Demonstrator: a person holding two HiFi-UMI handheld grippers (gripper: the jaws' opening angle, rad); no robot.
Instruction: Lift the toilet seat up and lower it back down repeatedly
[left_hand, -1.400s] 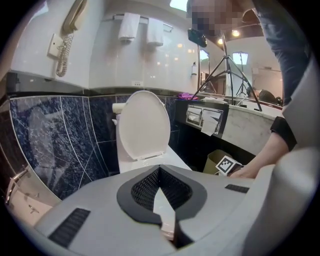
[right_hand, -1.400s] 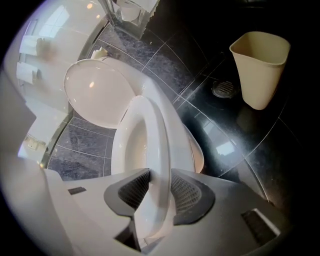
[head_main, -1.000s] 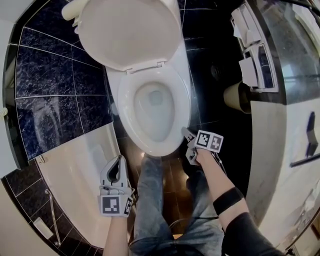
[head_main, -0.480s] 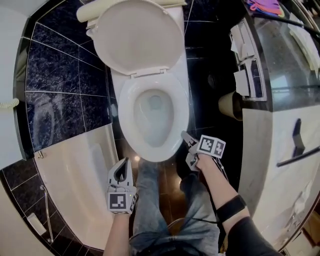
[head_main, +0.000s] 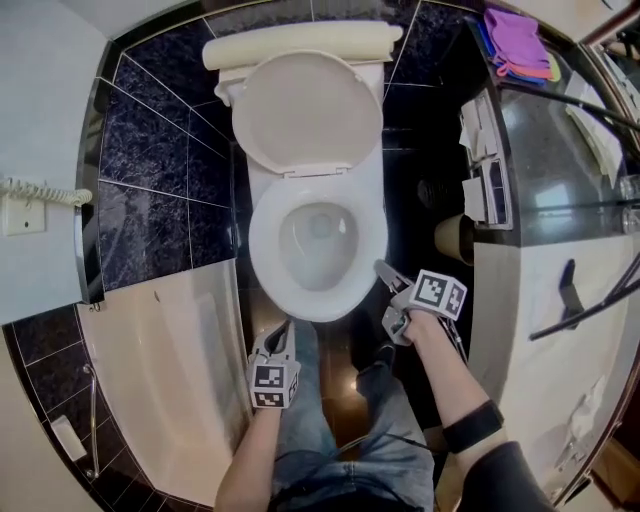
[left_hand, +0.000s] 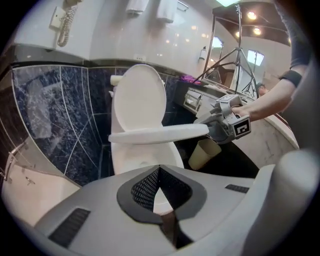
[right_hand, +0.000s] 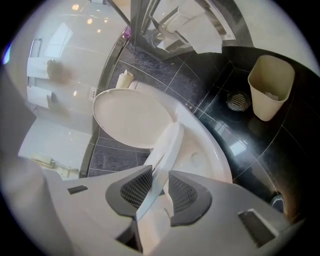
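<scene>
Seat (left_hand: 155, 134) aslant lengthwise, front end up in right gripper's (right_hand: 159, 175) clamped jaws; left gripper's (left_hand: 159, 170) jaws together, empty.

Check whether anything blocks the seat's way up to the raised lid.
Nothing visible does. The right gripper clamps the seat at its rim, and the gap up to the upright lid holds nothing.

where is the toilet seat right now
In the left gripper view the toilet seat hangs roughly level above the bowl, in front of the upright lid; its front end is clamped by the right gripper, between its jaws.
</scene>
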